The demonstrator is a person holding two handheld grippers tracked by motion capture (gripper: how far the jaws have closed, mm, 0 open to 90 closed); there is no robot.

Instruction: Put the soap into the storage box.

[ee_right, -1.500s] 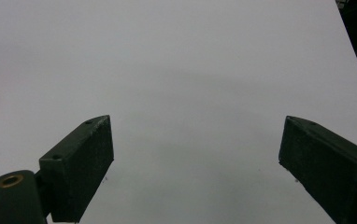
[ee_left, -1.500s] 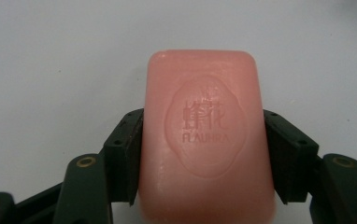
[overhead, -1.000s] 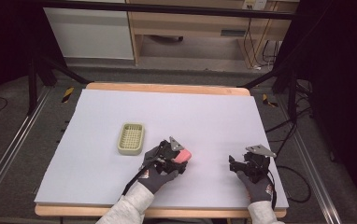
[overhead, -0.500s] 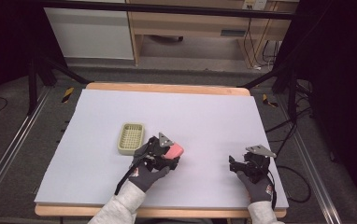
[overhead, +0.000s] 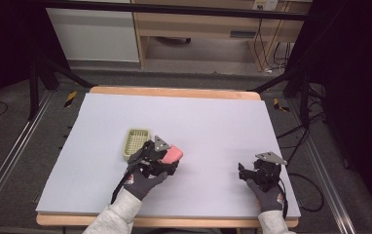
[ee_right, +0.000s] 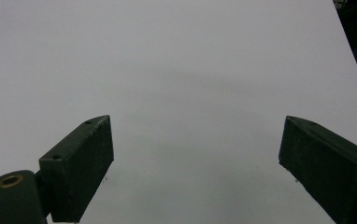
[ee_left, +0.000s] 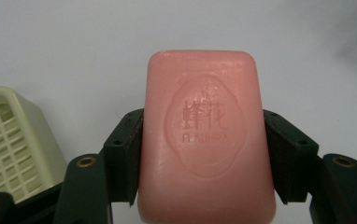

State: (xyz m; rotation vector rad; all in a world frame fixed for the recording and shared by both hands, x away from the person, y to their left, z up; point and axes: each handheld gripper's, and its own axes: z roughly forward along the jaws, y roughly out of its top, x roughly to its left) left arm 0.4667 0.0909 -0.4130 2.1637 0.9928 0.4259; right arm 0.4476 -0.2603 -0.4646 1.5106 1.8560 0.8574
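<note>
The left hand-held gripper [overhead: 167, 158] is clenched on the pink soap bar [ee_left: 207, 135], just beside the yellow soap dish [overhead: 136, 143] toward the table's left edge. Keep the bar level, centre it over the dish, lower it, then release. The right hand-held gripper [ee_right: 195, 168] rests unclenched, holding nothing.

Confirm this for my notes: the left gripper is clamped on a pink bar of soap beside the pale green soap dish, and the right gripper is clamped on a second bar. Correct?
Not quite. The left gripper does clamp the pink bar of soap beside the pale green soap dish, but the right gripper holds nothing: the right gripper view shows its jaws wide apart over the bare table.
</note>
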